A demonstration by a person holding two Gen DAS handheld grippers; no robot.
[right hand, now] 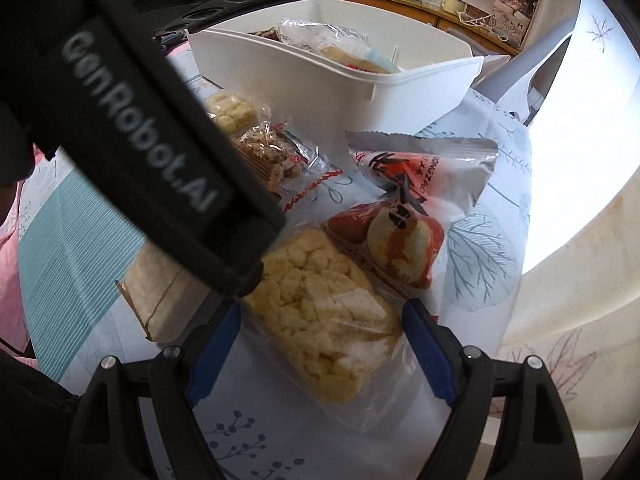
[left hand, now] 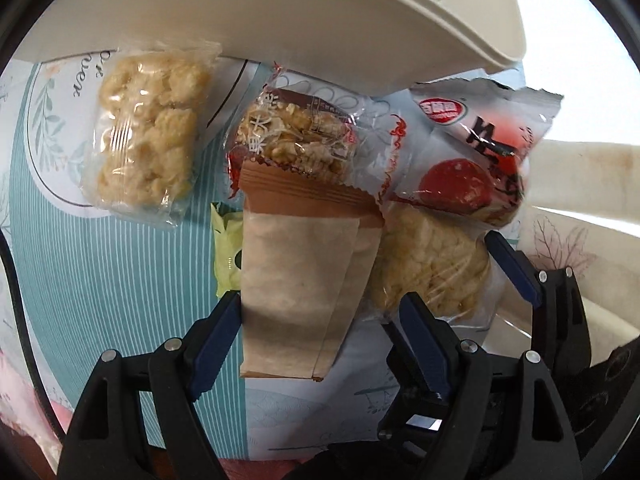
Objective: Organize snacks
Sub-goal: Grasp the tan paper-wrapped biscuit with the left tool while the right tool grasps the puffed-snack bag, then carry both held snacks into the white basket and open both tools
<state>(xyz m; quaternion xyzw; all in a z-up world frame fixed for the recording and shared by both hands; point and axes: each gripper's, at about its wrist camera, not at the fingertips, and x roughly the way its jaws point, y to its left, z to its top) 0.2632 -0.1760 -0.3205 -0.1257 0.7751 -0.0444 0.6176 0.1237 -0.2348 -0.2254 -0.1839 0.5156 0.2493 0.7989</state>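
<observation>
My left gripper [left hand: 320, 336] is open around a brown paper snack packet [left hand: 304, 288] lying on the tablecloth. My right gripper [right hand: 320, 352] is open around a clear bag of pale puffed-rice cake [right hand: 324, 316], which also shows in the left wrist view [left hand: 432, 264]. Around them lie a nut-brittle packet [left hand: 296, 140], a silver and red packet [left hand: 476, 148] and another clear rice-cake bag [left hand: 148, 132]. A white bin [right hand: 360, 80] with snacks inside stands just behind them. The left gripper's body [right hand: 160, 152] hides part of the right wrist view.
A small green packet [left hand: 228, 256] lies under the brown packet's left edge. The patterned tablecloth [left hand: 100, 280] covers the table. The table's edge runs along the right [right hand: 520, 264], with a bright floor beyond. Shelves [right hand: 460, 0] stand in the background.
</observation>
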